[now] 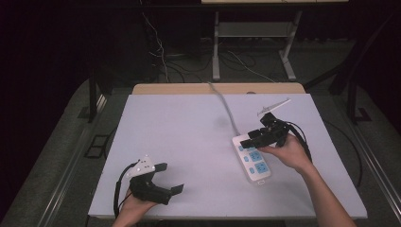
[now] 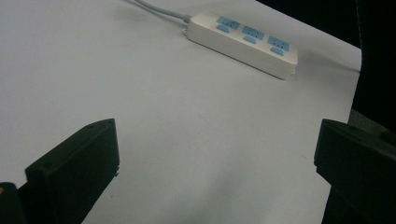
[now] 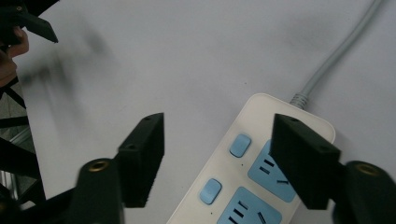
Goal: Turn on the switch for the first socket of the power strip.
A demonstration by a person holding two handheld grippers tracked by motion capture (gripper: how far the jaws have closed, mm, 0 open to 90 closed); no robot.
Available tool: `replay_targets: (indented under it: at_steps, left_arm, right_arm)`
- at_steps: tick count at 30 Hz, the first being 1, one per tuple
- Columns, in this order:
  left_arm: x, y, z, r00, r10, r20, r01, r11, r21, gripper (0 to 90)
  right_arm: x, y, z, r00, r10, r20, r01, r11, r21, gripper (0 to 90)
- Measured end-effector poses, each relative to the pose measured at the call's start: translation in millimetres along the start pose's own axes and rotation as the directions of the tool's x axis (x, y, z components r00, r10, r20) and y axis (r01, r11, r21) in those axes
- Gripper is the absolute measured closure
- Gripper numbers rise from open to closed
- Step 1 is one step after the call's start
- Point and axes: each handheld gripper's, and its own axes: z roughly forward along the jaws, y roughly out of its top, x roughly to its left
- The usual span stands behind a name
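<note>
Over the power strip (image 1: 251, 161), right tongs (image 1: 247, 140) hover

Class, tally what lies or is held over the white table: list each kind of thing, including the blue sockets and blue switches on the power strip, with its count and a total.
White power strip with grey cord: 1
Blue sockets on it: 3
Blue switches on it: 3
Black two-jaw grippers, left gripper and right gripper: 2
Total: 9
</note>
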Motion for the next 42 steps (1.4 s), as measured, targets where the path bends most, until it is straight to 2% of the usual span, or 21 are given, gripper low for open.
replay_targets:
  at_steps: [5, 11, 12, 13, 16, 26, 31, 39, 42]
  left_arm:
    - [0.4, -0.1, -0.4, 1.0000, 0.000, -0.001, 0.000, 1.0000, 0.000, 0.0]
    - [0.7, -0.1, -0.5, 1.0000, 0.000, -0.001, 0.000, 1.0000, 0.000, 0.0]
    - [0.8, -0.1, -0.4, 1.0000, 0.000, -0.001, 0.000, 1.0000, 0.000, 0.0]
    - [0.8, -0.1, -0.4, 1.0000, 0.000, -0.001, 0.000, 1.0000, 0.000, 0.0]
    - [0.8, -0.1, -0.6, 1.0000, 0.000, -0.002, 0.000, 1.0000, -0.001, 0.0]
    - [1.2, -0.2, 0.2, 1.0000, 0.000, 0.000, 0.000, 1.0000, 0.001, 0.0]
    - [1.5, -0.2, 0.2, 1.0000, 0.000, -0.001, 0.000, 1.0000, 0.002, 0.0]
    - [1.6, -0.1, -0.7, 1.0000, 0.000, -0.003, 0.000, 1.0000, 0.000, 0.0]
    - [2.4, -0.1, -1.0, 1.0000, 0.003, -0.003, -0.003, 1.0000, 0.001, 0.0]
  right_arm:
    - [-1.2, 0.5, 6.2, 0.9999, -0.011, 0.003, 0.011, 0.9998, 0.018, 58.2]
    - [-5.8, 0.5, 9.9, 0.9997, -0.016, -0.019, 0.016, 0.9997, 0.017, 76.5]
    - [-7.9, 0.4, 11.0, 0.9995, -0.015, -0.028, 0.015, 0.9997, 0.020, 82.1]
    - [-7.9, 0.4, 11.0, 0.9995, -0.015, -0.028, 0.015, 0.9997, 0.020, 82.1]
    - [-12.2, 0.2, 14.4, 0.9991, -0.015, -0.039, 0.017, 0.9993, 0.033, 89.3]
    - [-20.6, -0.3, 26.1, 0.9992, 0.002, -0.040, 0.000, 0.9985, 0.054, 89.3]
    - [-22.8, -1.1, 32.9, 0.9993, 0.011, -0.037, -0.008, 0.9964, 0.085, 89.4]
    - [-22.7, -4.9, 45.3, 0.9995, -0.011, -0.029, 0.014, 0.9945, 0.104, 89.5]
    - [-23.2, -6.7, 45.9, 0.9993, -0.003, -0.038, 0.006, 0.9966, 0.082, 89.6]
